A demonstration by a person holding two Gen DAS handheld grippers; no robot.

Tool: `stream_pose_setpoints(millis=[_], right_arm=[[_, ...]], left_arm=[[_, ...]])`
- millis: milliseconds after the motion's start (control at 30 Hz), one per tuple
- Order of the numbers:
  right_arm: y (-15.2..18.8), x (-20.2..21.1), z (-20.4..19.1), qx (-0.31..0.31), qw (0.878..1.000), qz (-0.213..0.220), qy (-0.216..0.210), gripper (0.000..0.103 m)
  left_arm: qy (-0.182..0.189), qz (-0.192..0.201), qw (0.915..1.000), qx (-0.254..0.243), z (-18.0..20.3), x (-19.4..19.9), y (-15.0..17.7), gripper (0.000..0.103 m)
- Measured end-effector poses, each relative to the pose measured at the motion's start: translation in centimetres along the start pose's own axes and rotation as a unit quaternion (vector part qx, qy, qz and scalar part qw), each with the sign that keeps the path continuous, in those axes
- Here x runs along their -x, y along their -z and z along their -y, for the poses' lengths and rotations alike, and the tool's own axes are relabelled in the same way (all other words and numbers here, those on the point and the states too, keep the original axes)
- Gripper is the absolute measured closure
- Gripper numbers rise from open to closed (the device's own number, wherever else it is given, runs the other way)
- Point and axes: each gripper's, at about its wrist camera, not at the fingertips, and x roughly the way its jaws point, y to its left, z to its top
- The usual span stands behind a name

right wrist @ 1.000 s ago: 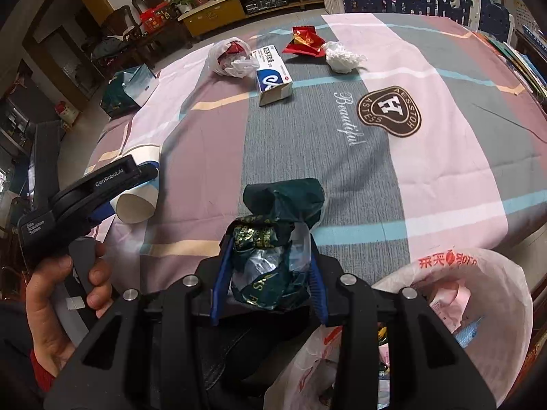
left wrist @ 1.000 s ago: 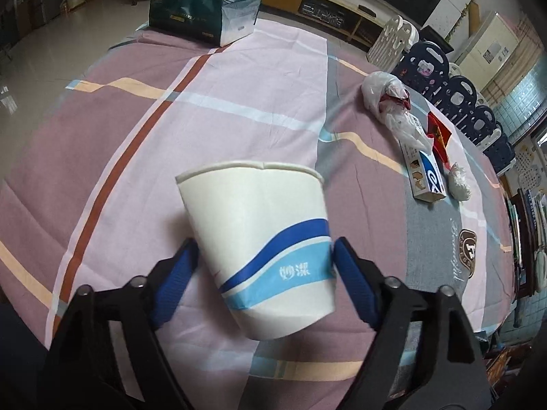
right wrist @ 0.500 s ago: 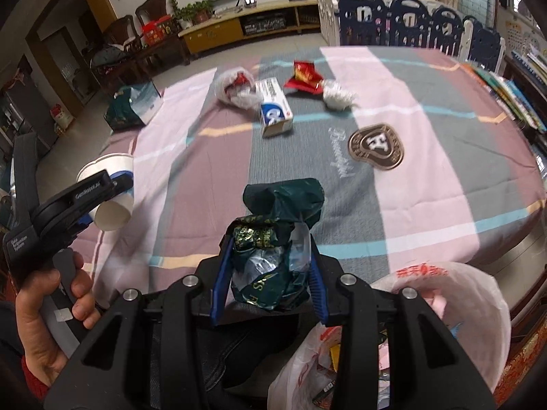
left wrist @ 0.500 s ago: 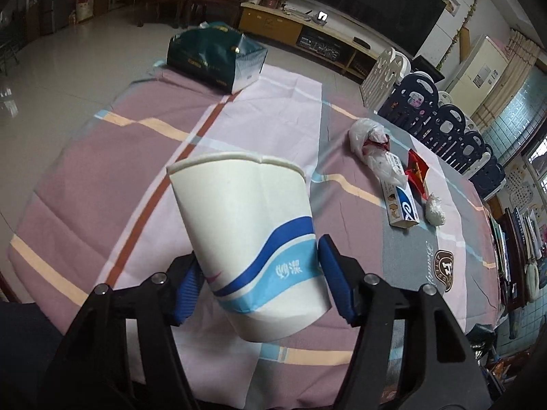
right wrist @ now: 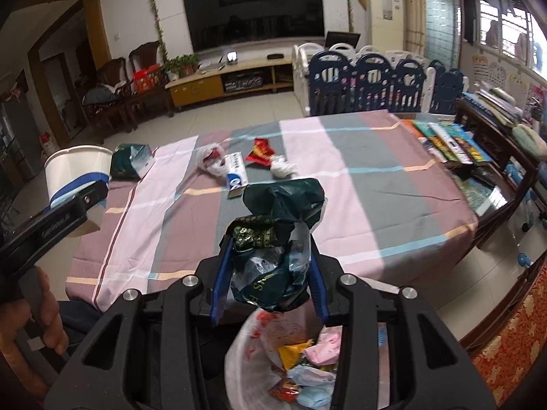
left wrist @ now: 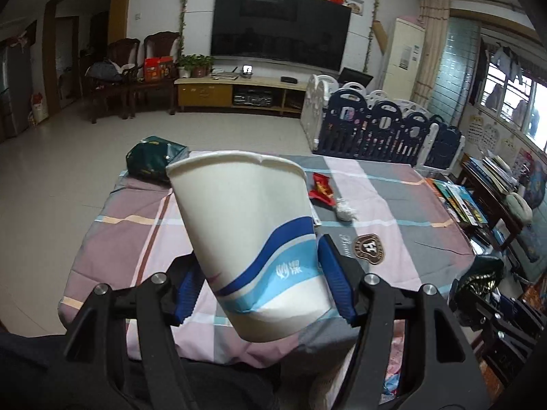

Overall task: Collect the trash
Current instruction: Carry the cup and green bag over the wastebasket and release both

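Paper cup (left wrist: 253, 239) base hiding desk (left wrist: 410, 212) centre, white box (right wrist: 236, 174) lettering too small to read, trash bag (right wrist: 239, 358) cut off by lower edge, left hand (right wrist: 30, 328) partly out of frame

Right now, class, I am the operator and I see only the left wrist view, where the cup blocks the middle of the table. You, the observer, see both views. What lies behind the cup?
Observer: A box lies flat on the table behind the cup.
Operator: Is anything next to it?
Observer: A clear bag with something red inside touches the box's far end.
Operator: Where does the trash go?
Observer: An open trash bag, already part full, sits just below the right gripper.
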Motion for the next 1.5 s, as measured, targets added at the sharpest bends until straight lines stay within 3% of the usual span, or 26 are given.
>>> stream_pose_setpoints(millis=[133, 333, 500, 733, 900, 1067, 1133, 1200, 1300, 1333, 1367, 1400, 1500], right_arm=[[0.3, 2.6, 2.3, -0.012, 1.0, 0.012, 0.019, 0.063], [4.0, 3.2, 5.1, -0.01, 0.998, -0.024, 0.063, 0.063], [5.5, 2.7, 8.3, -0.079, 0.995, -0.05, 0.035, 0.063], [6.6, 1.3, 7.5, -0.065, 0.994, -0.083, 0.029, 0.062], [7.4, 0.4, 8.0, -0.09, 0.989, -0.11, 0.032, 0.029], [6.9, 1.6, 10.4, -0.163, 0.983, -0.084, 0.018, 0.026], [6.7, 2.4, 11.2, -0.185, 0.98, -0.063, 0.027, 0.026], [6.5, 3.3, 11.9, -0.2, 0.978, -0.042, 0.042, 0.026], [6.1, 4.1, 12.8, -0.219, 0.974, -0.022, 0.051, 0.025], [6.0, 4.3, 13.1, -0.226, 0.973, -0.017, 0.052, 0.025], [5.9, 4.4, 13.3, -0.23, 0.972, -0.014, 0.053, 0.024], [5.9, 4.5, 13.4, -0.234, 0.971, -0.011, 0.055, 0.023], [5.9, 4.2, 13.8, -0.239, 0.969, -0.01, 0.059, 0.022]], left_arm=[[0.043, 0.005, 0.9983, -0.038, 3.0, 1.9, 0.9, 0.039], [0.076, -0.013, 0.9926, -0.094, 6.6, 1.6, 3.5, 0.039], [0.082, -0.024, 0.989, -0.121, 8.1, 1.3, 5.1, 0.039], [0.088, -0.033, 0.9866, -0.133, 8.7, 1.2, 6.1, 0.039], [0.094, -0.04, 0.9856, -0.135, 8.8, 1.0, 6.4, 0.038], [0.111, -0.054, 0.9831, -0.135, 8.9, 0.7, 6.7, 0.039], [0.133, -0.068, 0.9793, -0.137, 9.2, 0.4, 7.0, 0.039], [0.176, -0.092, 0.9696, -0.143, 9.9, 0.1, 7.6, 0.038], [0.259, -0.142, 0.94, -0.171, 11.6, -0.5, 9.0, 0.034], [0.278, -0.157, 0.9297, -0.184, 12.3, -0.5, 9.6, 0.03], [0.281, -0.162, 0.9253, -0.196, 12.9, -0.4, 10.2, 0.017], [0.276, -0.158, 0.9258, -0.205, 13.4, -0.2, 10.4, 0.01], [0.241, -0.133, 0.9343, -0.226, 13.5, -0.1, 10.6, 0.008]])
